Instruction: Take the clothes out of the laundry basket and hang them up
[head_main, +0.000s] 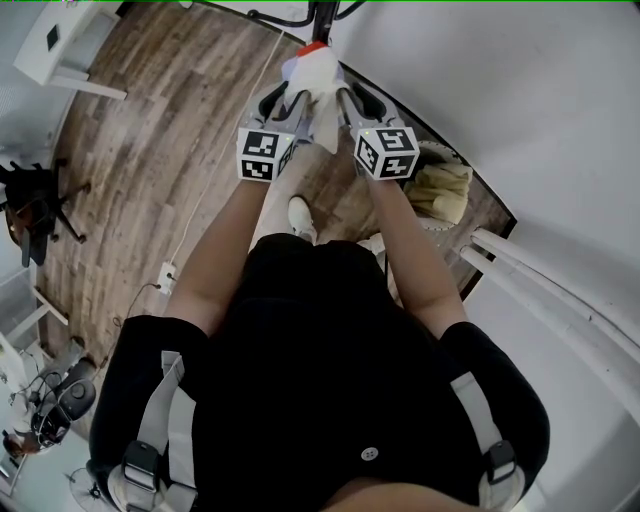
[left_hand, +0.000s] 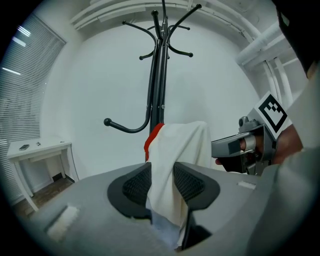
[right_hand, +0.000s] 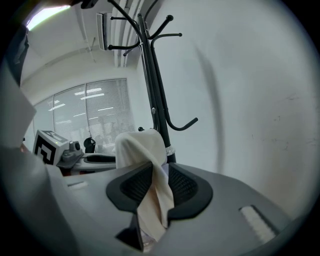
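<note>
Left tongs stand narrowly parted, their ribbed black pads on either side of a cream cloth that fills the slot without looking pinched. Right tongs are likewise a little open, and the same soft, creased cloth hangs loosely through the gap. Seen from the head view, both reach to twelve o'clock with marker cubes up and meet at the cloth, which is bunched against the pole of a black metal coat stand. Whether the cloth sits on a hook I cannot tell. A red edge shows on the side of the cloth toward nine o'clock. Curved, ball-tipped hooks branch from the slim pole. At two o'clock from the person, a white perforated laundry basket holds a pale yellow garment on the wood-plank floor. Farther off, at eight o'clock in the left gripper view, a white bench stands by slatted blinds.
</note>
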